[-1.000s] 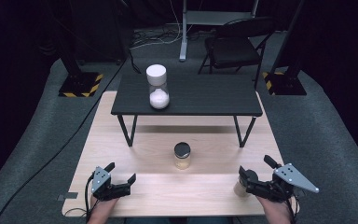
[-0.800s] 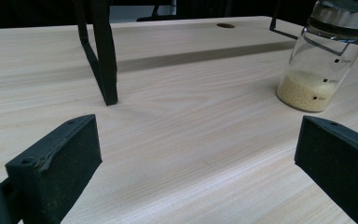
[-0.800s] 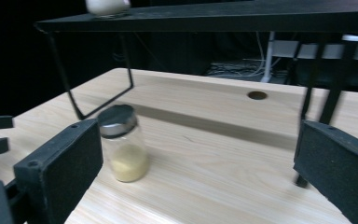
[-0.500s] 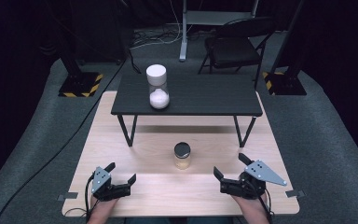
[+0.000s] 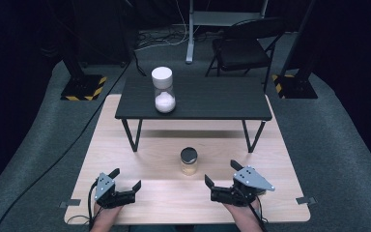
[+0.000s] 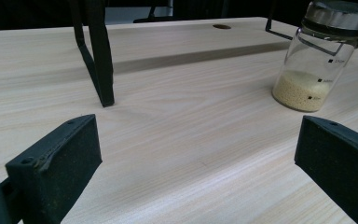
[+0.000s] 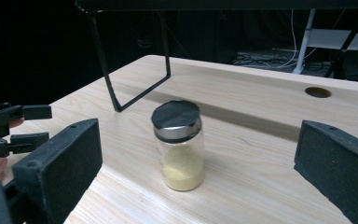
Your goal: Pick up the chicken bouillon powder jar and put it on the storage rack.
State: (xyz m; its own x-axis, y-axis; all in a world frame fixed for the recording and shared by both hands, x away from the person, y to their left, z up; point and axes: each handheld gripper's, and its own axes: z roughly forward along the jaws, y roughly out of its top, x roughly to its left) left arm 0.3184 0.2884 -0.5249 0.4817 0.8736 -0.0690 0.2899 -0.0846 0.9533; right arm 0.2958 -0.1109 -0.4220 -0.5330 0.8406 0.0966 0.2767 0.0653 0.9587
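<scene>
We log a pale wood table [image 5: 125, 145], set on grey carpet in a dark room. On its far half stands a low black bench [image 5: 193, 99] on thin metal legs; a leg shows in the left gripper view [image 6: 95, 56], and one in the right gripper view [image 7: 121, 70]. A black chair [image 5: 244, 48] sits well beyond the table, on the far right.

On the bench, left of its middle, we note a tall jar [image 5: 163, 90], upright, with a white cap and white powder in its lower part.

On the table, near of the bench and about mid-width, stands a small jar [image 5: 189, 161], upright, with a dark lid and a shallow layer of yellow grains; printed level marks show on its glass in the left gripper view [image 6: 319, 56]. In the right gripper view it stands between the two jaws but farther off, touching neither [image 7: 179, 144].

Left gripper [image 5: 125, 186]: at the near left of the table, jaws spread wide, nothing between them, pointing right. The jar lies far right of its line.

Right gripper [image 5: 221, 181]: near right, just near of the small jar, jaws spread wide, nothing held, aimed left and far toward the jar. We see the left gripper at the left edge of its view [image 7: 23, 125].
</scene>
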